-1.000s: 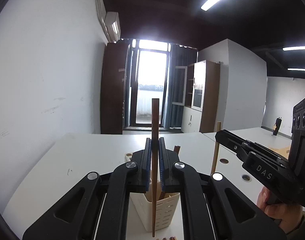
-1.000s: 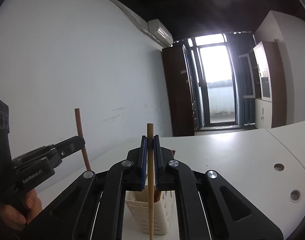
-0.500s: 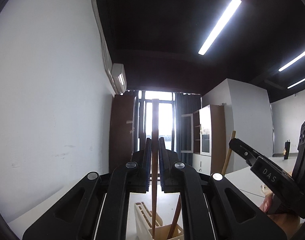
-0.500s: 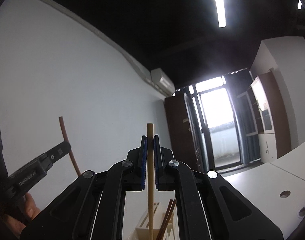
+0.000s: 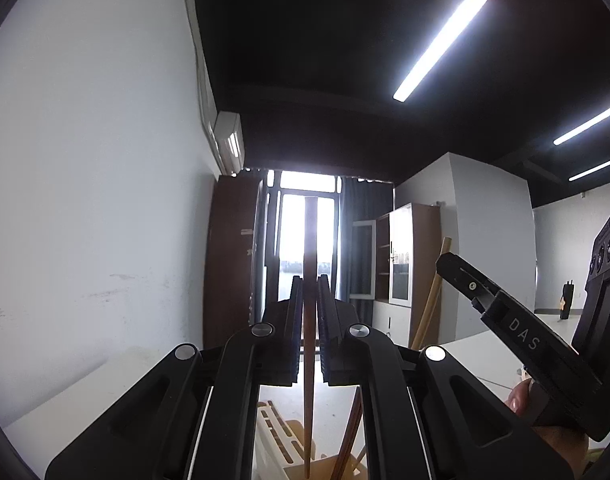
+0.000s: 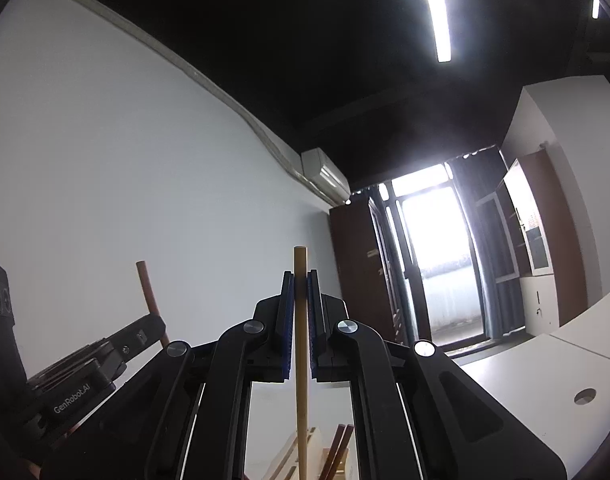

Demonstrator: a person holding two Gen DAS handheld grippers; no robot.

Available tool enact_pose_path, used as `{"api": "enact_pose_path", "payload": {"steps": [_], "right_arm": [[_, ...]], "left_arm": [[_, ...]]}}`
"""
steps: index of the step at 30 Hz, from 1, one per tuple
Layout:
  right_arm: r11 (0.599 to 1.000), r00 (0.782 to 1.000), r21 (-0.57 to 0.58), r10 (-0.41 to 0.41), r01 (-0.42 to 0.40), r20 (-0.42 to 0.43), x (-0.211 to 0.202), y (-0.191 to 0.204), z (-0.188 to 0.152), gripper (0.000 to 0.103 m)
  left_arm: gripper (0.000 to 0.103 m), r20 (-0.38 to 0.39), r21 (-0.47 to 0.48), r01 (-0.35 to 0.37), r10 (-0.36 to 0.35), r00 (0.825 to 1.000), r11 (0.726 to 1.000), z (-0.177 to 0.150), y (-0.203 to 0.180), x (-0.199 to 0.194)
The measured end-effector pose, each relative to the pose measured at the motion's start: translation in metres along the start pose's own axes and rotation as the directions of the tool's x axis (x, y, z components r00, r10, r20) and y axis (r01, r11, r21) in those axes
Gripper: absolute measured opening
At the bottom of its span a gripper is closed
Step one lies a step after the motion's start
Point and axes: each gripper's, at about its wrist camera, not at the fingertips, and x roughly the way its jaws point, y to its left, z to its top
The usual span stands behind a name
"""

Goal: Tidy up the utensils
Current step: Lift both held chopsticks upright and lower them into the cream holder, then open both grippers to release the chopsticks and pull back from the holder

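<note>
Wooden chopstick (image 5: 309,320) upright, cream utensil holder (image 5: 277,440) below, white table (image 6: 545,368)

Reading "DAS" in pale letters along the black arm of the right claw (image 5: 523,334), seen from the left wrist view. Reading "GenRobot.AI" (small, slanted white print) on the black body of the left claw (image 6: 71,398), seen from the right wrist view. Finding no other legible text.
</note>
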Motion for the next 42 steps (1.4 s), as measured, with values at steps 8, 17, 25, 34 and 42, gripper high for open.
{"api": "enact_pose_path", "payload": {"steps": [8, 17, 25, 34, 42], "right_arm": [[1.0, 0.989, 0.018, -0.009, 0.012, -0.151, 0.02, -0.01, -0.018, 0.007], [1.0, 0.954, 0.015, 0.004, 0.001, -0.301, 0.03, -0.006, -0.035, 0.007], [1.0, 0.936, 0.005, -0.004, 0.006, -0.351, 0.027, -0.005, -0.04, 0.007], [1.0, 0.943, -0.002, 0.003, -0.004, -0.332, 0.026, -0.002, -0.039, 0.007], [1.0, 0.929, -0.009, -0.002, -0.001, -0.371, 0.031, 0.0, -0.049, 0.007]], "left_arm": [[0.007, -0.172, -0.018, 0.031, -0.033, 0.984, 0.999, -0.026, 0.01, 0.029], [0.007, -0.332, -0.042, 0.047, -0.058, 0.941, 0.998, -0.043, 0.026, 0.044], [0.007, -0.415, -0.069, 0.051, -0.075, 0.907, 0.996, -0.059, 0.041, 0.052], [0.007, -0.403, -0.052, 0.064, -0.08, 0.912, 0.997, -0.055, 0.039, 0.052], [0.007, -0.428, -0.037, 0.057, -0.068, 0.901, 0.998, -0.061, 0.033, 0.051]]}}
